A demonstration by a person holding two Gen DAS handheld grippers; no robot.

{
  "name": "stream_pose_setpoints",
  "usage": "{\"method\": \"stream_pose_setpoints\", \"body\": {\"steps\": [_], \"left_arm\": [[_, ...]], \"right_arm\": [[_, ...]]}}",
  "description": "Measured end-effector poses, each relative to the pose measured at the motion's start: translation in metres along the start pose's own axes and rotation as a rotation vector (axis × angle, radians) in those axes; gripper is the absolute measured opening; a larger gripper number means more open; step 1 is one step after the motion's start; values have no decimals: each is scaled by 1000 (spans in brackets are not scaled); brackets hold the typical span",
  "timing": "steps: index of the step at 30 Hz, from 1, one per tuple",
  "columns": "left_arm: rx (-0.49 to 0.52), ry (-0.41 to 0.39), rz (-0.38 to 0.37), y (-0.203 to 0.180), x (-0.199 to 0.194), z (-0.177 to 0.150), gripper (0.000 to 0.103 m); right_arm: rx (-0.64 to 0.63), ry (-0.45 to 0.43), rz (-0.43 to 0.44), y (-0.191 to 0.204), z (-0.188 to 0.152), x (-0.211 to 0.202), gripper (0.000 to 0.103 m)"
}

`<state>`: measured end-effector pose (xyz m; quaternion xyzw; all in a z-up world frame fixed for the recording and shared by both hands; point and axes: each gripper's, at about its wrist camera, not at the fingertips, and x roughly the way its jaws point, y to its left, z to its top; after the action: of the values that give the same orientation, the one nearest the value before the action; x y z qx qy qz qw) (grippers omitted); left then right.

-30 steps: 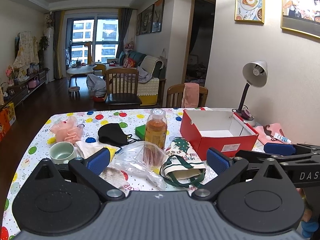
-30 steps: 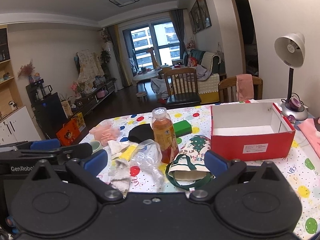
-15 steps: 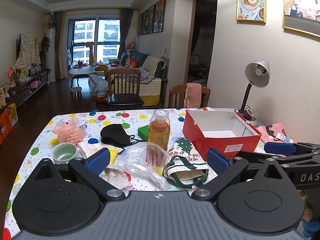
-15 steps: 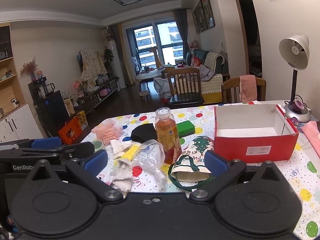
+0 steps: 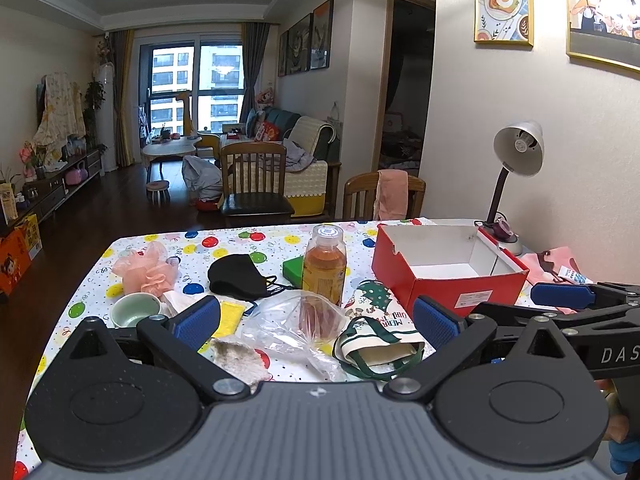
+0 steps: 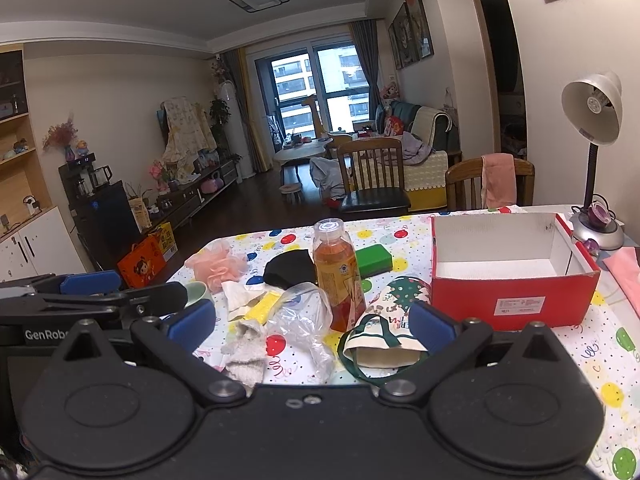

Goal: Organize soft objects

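Crowding the balloon-print tablecloth (image 5: 240, 240) (living room beyond): soft clutter, 2 grippers' fingers (image 5: 198, 316) spread, empty.

Cream sock (image 5: 239, 359): near end hidden behind the left gripper's housing.
Yellow sponge (image 5: 231, 315): left edge covered by a blue finger pad (image 5: 199, 322).
Green cup (image 6: 197, 293): mostly hidden behind the other gripper's arm.
Tote bag (image 6: 380, 344): right part covered by a finger pad; lettering partly legible only.
Pink cloth (image 6: 626, 280): cut off by the frame edge.
Red box (image 5: 448, 276) label: print too small to read.
Bag contents (image 5: 316, 314): blurred by plastic.
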<state>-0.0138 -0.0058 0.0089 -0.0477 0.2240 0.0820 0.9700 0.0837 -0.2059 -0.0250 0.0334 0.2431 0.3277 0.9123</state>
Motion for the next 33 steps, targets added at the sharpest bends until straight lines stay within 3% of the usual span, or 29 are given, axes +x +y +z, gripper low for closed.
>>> {"method": "stream_pose_setpoints", "body": {"steps": [19,27,33], "left_arm": [[-21,-5,-7,2,-2,-2,103],[-74,8,3,19,3,-5,103],[-3,16,54,45,24,-19,103]], "right_arm": [[-10,2,9,1,0,3,103],[-18,6,1,1,0,13,103],[0,48,-88,-12,-11,35,103]]}}
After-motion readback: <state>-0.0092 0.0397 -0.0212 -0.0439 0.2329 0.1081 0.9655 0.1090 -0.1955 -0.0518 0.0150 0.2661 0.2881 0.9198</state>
